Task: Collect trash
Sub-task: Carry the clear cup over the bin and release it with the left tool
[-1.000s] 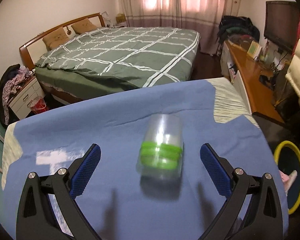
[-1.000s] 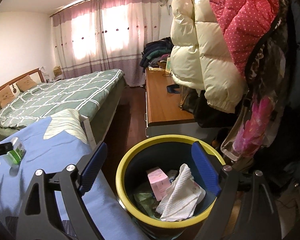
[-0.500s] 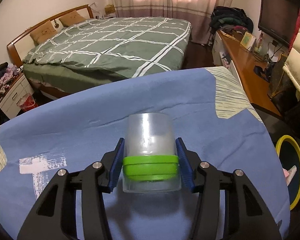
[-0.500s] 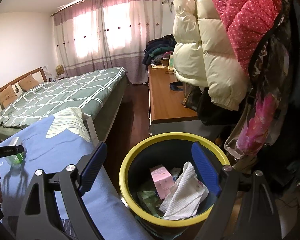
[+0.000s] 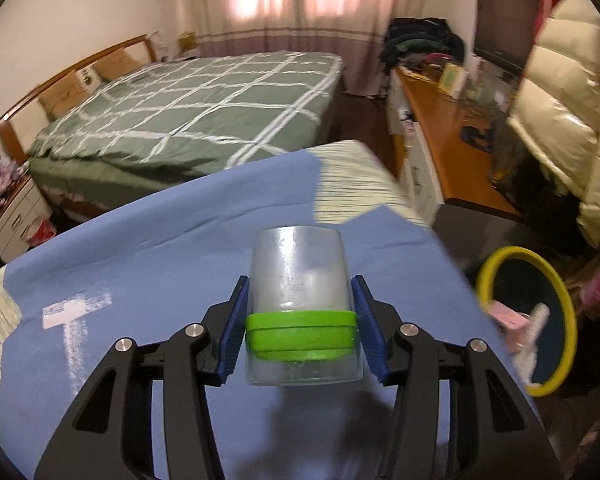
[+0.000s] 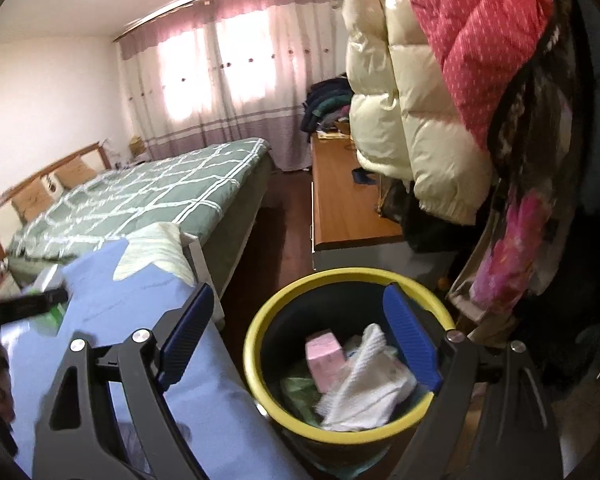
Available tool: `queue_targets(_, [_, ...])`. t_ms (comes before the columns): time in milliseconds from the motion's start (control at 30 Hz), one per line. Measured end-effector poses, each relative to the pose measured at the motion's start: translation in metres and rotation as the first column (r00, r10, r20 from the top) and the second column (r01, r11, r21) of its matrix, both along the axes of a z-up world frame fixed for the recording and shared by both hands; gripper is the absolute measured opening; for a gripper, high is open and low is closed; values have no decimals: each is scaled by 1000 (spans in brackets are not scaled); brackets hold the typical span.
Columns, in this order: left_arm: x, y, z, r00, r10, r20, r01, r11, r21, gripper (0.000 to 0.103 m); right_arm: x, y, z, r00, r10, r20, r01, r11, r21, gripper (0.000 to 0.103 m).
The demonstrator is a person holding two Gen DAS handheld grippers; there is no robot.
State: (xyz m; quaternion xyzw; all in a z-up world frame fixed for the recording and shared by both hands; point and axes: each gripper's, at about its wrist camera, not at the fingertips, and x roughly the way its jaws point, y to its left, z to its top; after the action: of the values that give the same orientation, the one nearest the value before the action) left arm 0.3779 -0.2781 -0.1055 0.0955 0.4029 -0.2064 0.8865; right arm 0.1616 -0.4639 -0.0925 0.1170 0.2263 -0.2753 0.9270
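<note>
Left hand-held gripper (image 5: 300,334): clamped on a clear plastic container (image 5: 300,312) with a green band, blue pads (image 5: 234,332) pressed to both its sides, held above the blue-covered desk (image 5: 160,264). Right of that, past the desk edge, a yellow-rimmed trash bin (image 5: 556,276). Right hand-held gripper (image 6: 300,338): spread wide, gripping nothing, poised over the same trash bin (image 6: 268,320); inside, a pink box (image 6: 325,356) beside a crumpled white cloth (image 6: 370,384). Farther off, a green checked bed (image 5: 204,108), a wooden sideboard (image 6: 348,208), hanging puffer jackets (image 6: 412,112), then pink curtains (image 6: 220,80).
</note>
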Motion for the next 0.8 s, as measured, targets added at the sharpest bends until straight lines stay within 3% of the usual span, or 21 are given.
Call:
queue_targets(233, [-58,-77,10,986,-161,-37,160,987,-28,50,-60,-15,8,1000,-13,-4,13,999,-51,82])
queue_targets(400, [-97,-148,-1,959,-274,-71,274,962,-8,50,-102,-46,0,995,-98,3,98,995,-13,82])
queue_targets(500, [-114,-188,-12,945,-314,-87,316,948,18,50,-121,-65,-7,990,-140,7,140,990,36,82])
queue_targets(767, [-132,-246,-43,925,-353,-142,363,930,53,51,-152,-92,-16,979,-202,37,198,975,100,82])
queue_targets(800, [-135,-250,-44,926,-350,-141,360,932,52,61,-154,-94,-16,978,-203,40,198,974,107,82])
